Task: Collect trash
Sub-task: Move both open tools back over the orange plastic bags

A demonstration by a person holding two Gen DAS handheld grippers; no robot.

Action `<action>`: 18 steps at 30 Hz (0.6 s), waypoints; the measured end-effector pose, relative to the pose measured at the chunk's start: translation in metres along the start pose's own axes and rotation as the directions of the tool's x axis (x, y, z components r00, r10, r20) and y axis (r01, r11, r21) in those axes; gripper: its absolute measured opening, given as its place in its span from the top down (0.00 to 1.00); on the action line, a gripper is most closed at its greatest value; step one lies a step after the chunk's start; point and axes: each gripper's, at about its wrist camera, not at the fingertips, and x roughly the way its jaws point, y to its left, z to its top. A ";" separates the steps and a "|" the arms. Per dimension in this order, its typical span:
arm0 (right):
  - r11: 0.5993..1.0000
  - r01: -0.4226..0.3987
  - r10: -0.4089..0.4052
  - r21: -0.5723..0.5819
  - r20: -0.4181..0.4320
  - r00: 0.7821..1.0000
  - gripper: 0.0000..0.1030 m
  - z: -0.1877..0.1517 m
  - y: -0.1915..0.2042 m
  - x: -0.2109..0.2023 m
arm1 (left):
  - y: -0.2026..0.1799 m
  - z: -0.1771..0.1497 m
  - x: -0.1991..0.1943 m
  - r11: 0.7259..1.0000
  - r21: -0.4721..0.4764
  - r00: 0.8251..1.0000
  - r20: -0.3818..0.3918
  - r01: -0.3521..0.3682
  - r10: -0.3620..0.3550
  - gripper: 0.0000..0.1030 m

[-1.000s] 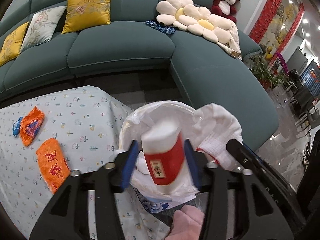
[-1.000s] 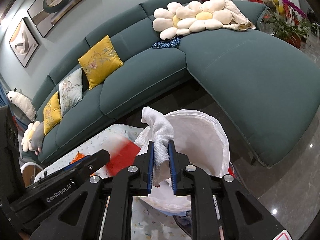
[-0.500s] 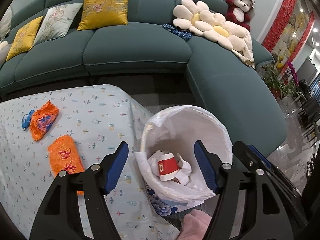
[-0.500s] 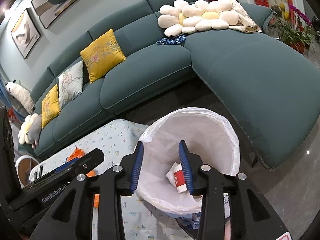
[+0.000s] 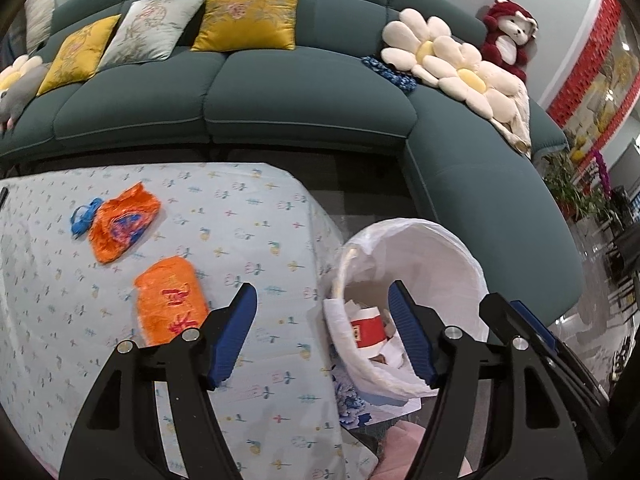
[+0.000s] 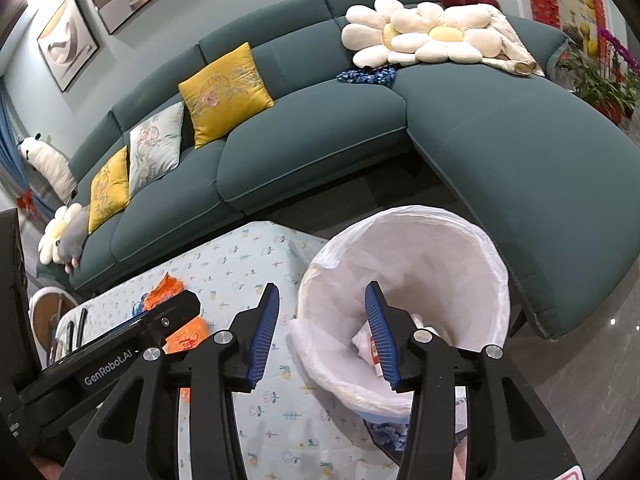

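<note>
A white-lined trash bin (image 5: 456, 248) stands beside the table; it also shows in the right wrist view (image 6: 472, 240). Inside lie a red-and-white paper cup (image 5: 367, 330) and crumpled white tissue (image 5: 394, 354). My left gripper (image 5: 322, 334) is open and empty, above the table edge and the bin's rim. My right gripper (image 6: 322, 332) is open and empty, above the bin's near rim. Two orange wrappers (image 5: 170, 302) (image 5: 122, 222) and a small blue scrap (image 5: 82, 214) lie on the floral tablecloth (image 5: 248, 220).
A teal corner sofa (image 5: 304, 92) with yellow cushions (image 5: 248, 14), flower pillows (image 5: 452, 64) and a red plush toy (image 5: 506, 38) runs behind and right. Glossy floor (image 6: 600, 360) lies right of the bin. Potted plants (image 5: 568, 188) stand at far right.
Both grippers opened and let go: the cup and the tissue dropped into the bin. Both grippers pulled back and left, toward the table.
</note>
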 end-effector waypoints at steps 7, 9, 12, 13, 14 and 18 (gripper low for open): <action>0.999 -0.013 0.013 -0.035 -0.023 1.000 0.56 -0.008 0.024 0.005 | 0.030 -0.004 -0.005 0.999 -0.042 1.000 0.000 -0.026 0.026 0.37; 0.999 -0.016 0.015 -0.045 -0.031 0.999 0.55 -0.010 0.031 0.007 | 0.041 -0.006 -0.006 0.998 -0.061 0.999 -0.002 -0.034 0.034 0.37; 0.998 -0.023 0.020 -0.060 -0.041 0.999 0.52 -0.015 0.044 0.010 | 0.058 -0.009 -0.009 0.995 -0.086 0.999 -0.004 -0.048 0.047 0.37; 0.998 -0.025 0.022 -0.064 -0.043 0.999 0.51 -0.017 0.047 0.011 | 0.064 -0.010 -0.010 0.994 -0.094 0.999 -0.005 -0.052 0.051 0.37; 0.997 -0.028 0.025 -0.069 -0.048 0.999 0.51 -0.018 0.051 0.012 | 0.068 -0.011 -0.010 0.994 -0.099 0.999 -0.005 -0.054 0.054 0.37; 0.994 -0.046 0.039 -0.096 -0.073 0.997 0.51 -0.026 0.071 0.019 | 0.094 -0.015 -0.012 0.988 -0.134 0.997 -0.010 -0.076 0.075 0.37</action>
